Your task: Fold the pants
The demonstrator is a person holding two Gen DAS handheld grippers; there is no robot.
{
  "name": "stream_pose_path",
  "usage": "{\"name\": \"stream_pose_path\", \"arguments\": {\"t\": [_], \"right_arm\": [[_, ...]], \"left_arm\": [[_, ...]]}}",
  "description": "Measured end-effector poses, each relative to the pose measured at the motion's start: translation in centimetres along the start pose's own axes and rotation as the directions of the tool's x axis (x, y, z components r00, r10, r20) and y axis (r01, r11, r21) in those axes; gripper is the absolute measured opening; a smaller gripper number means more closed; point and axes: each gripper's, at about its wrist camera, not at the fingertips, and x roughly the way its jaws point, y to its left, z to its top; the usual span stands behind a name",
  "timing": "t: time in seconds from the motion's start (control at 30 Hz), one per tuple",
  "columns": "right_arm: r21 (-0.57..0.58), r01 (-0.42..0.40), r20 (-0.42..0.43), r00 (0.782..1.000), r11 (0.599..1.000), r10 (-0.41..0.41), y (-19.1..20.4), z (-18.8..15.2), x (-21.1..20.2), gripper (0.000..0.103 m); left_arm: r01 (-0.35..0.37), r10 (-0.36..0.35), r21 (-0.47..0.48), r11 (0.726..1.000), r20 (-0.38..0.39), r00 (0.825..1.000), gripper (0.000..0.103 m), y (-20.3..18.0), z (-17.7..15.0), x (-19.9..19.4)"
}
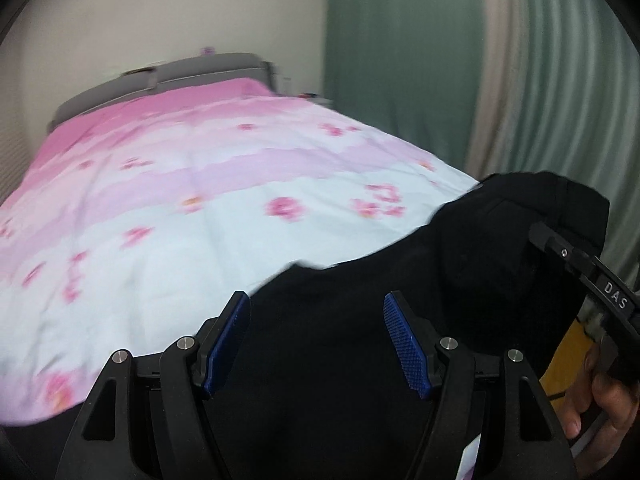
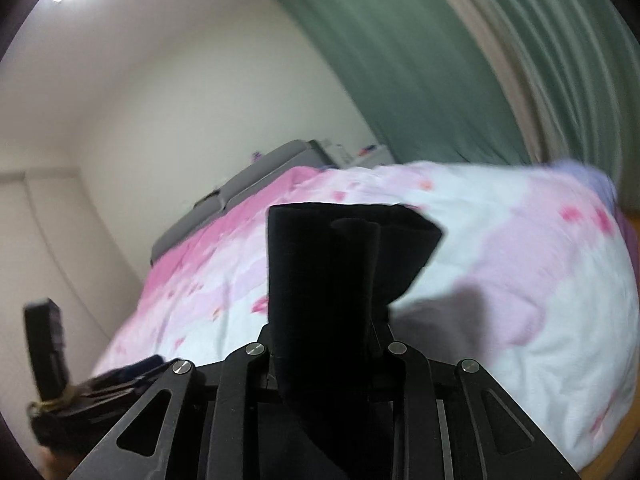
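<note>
Left wrist view: bed [image 1: 168,216] under a pink-and-white floral quilt [image 1: 240,184], grey headboard [image 1: 168,76] at its far end, white wall [image 1: 120,12] behind. Left claw [image 1: 316,344] low in the centre, blue pads [image 1: 228,344] well apart, nothing pinched between them. Black pants [image 1: 440,272] lie bunched on the near edge of the bed, directly under and beyond the left claw, running right. At the right edge the right claw [image 1: 540,236] reaches into the raised end of the pants; a hand [image 1: 600,396] grips its handle. Green curtain [image 1: 400,40] behind.

Right wrist view: left claw [image 2: 132,368] at the lower left, blurred, its state unreadable here. Centre: right claw [image 2: 328,344] clamped on a gathered fold of pants [image 2: 320,272]; the cloth stands up from between the fingers and flares to the right, lifted clear of the quilt [image 2: 520,280], with its shadow on the quilt just right of the claw. Headboard [image 2: 256,176] beyond, curtain [image 2: 440,60] upper right, wooden floor [image 2: 632,232] at the far right.
</note>
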Motion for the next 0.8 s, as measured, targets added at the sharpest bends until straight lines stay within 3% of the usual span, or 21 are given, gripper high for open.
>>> {"name": "stream_pose_path", "arguments": {"t": [0.17, 0.33, 0.47, 0.53, 0.6, 0.67, 0.73, 0.8], "right_arm": [[-0.238, -0.013, -0.007, 1.0, 0.971, 0.011, 10.0, -2.2, -0.9, 0.026], [-0.502, -0.076, -0.049, 0.997, 0.861, 0.059, 19.5, -6.8, -1.0, 0.026], [-0.682, -0.191, -0.195, 0.978, 0.706, 0.076, 25.6, -14.7, -0.3, 0.026], [-0.725, -0.295, -0.339, 0.939, 0.623, 0.051, 27.2, -20.1, 0.8, 0.026], [-0.776, -0.378, -0.445, 0.896, 0.504, -0.013, 28.0, -25.6, 1.1, 0.026], [-0.853, -0.371, -0.415, 0.908, 0.366, -0.046, 28.9, -28.9, -0.2, 0.026], [-0.85, -0.393, -0.425, 0.905, 0.352, -0.014, 29.1, -28.6, -0.9, 0.025], [-0.828, -0.407, -0.449, 0.893, 0.384, -0.02, 28.8, -28.4, -0.9, 0.026]], "left_arm": [[-0.134, 0.137, -0.09, 0.987, 0.038, 0.99, 0.068, 7.0, -4.1, -7.5], [-0.229, 0.242, -0.204, 0.952, 0.042, 0.969, 0.069, 12.8, -8.7, -13.9], [-0.293, 0.307, -0.252, 0.922, 0.015, 0.952, 0.07, 16.0, -12.1, -16.9], [-0.302, 0.311, -0.285, 0.91, -0.013, 0.95, 0.07, 17.5, -13.9, -17.7], [-0.31, 0.316, -0.297, 0.903, -0.029, 0.948, 0.07, 18.2, -14.8, -17.8], [-0.313, 0.317, -0.31, 0.898, -0.039, 0.948, 0.07, 18.8, -15.5, -17.9], [-0.3, 0.304, -0.324, 0.897, -0.039, 0.952, 0.07, 18.8, -15.7, -17.7], [-0.29, 0.296, -0.322, 0.901, -0.032, 0.955, 0.07, 18.5, -15.9, -18.0]]}}
